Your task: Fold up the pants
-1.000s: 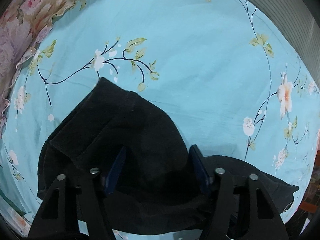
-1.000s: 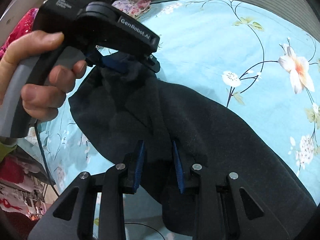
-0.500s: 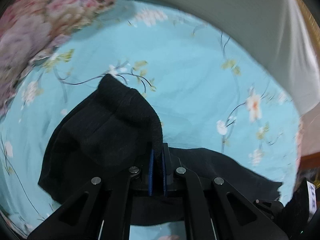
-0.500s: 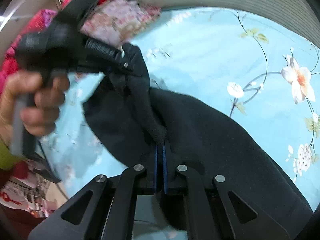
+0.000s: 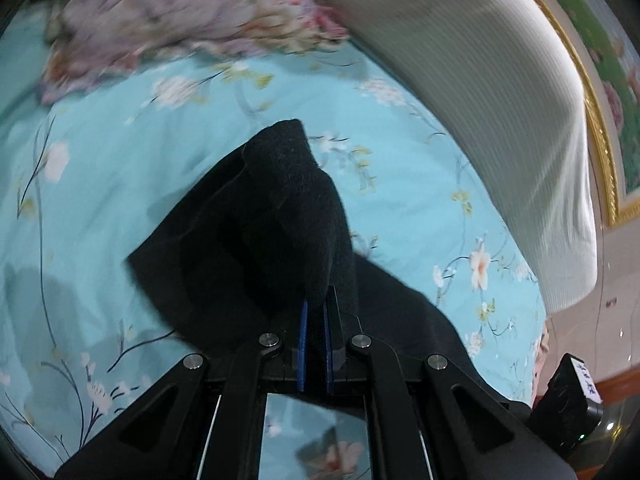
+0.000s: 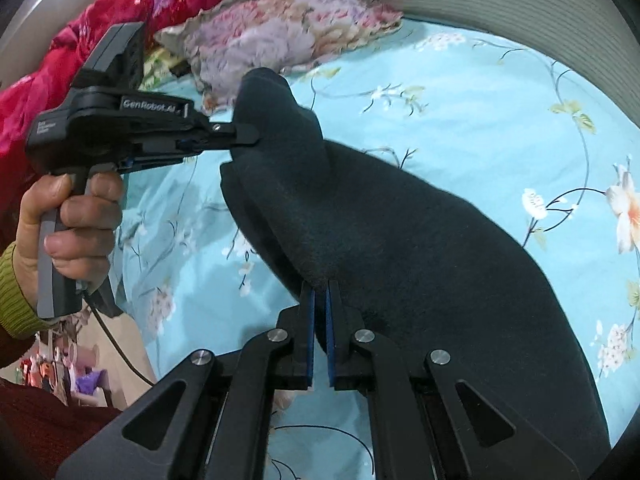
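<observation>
Black pants [image 6: 420,248] lie partly on the floral bed sheet [image 6: 500,92], out from its pillow-end edge; one end is lifted off it, the rest trails toward the near right.

Left gripper [image 6: 246,136] clenched on the raised tip. Right gripper [image 6: 320,300] clenched on the fabric edge further along. Left wrist view agrees: blue pads [image 5: 304,328] pinch cloth.

Judgement: fold carry-over in progress. Do it well:
- keep both grips tight and level, edge taut between them
- travel together, no twist
- lay lifted edge flush on the resting part
- release only once flat

Floral pillow [image 6: 280,32] near: stay clear.
</observation>
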Tool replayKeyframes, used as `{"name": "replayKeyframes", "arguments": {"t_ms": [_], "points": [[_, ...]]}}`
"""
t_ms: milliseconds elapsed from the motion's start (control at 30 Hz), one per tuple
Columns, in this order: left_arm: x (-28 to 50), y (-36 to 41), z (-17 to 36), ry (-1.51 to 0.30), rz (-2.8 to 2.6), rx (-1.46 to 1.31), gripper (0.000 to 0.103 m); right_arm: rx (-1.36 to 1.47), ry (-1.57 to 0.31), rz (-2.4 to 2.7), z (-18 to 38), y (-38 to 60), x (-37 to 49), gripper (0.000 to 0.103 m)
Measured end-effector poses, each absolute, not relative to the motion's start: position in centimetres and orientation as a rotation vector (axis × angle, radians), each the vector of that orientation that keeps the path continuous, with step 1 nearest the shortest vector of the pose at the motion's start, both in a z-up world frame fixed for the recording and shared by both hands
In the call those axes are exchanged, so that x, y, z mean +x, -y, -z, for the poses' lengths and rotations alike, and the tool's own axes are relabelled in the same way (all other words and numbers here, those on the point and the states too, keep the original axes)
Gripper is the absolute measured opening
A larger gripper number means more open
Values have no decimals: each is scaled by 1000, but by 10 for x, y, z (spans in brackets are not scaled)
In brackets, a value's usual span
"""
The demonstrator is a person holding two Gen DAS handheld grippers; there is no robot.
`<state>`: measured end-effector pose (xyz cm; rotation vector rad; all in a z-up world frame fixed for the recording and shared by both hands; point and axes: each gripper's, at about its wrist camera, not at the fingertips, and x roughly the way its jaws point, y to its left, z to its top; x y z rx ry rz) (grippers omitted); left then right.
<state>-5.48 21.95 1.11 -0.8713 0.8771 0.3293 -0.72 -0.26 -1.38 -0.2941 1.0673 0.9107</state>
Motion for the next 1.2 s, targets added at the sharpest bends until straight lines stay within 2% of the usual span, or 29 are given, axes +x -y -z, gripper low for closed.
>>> {"name": "replayKeyframes", "arguments": {"t_ms": [633, 733, 933, 1000, 1067, 1133, 1200], "points": [[-88, -219, 45, -940, -369, -913, 6, -386, -1144, -920, 39, -18, -4, 6], [-89, -220, 47, -951, -368, -914, 10, -365, -1165, -916, 41, -18, -1, 8], [-92, -224, 41, -977, -379, -918, 25, -360, -1172, -904, 38, -19, -4, 13], [-94, -226, 37, -982, -385, -918, 43, -336, -1170, -905, 35, -17, -3, 17], [-97, -228, 32, -971, -387, -921, 52, -297, -1170, -906, 31, -14, -2, 20], [-98, -230, 27, -968, -399, -915, 56, -251, -1169, -906, 25, -9, 1, 27], [-98, -235, 25, -984, -412, -927, 70, -199, -1166, -902, 20, -3, 5, 30]]}}
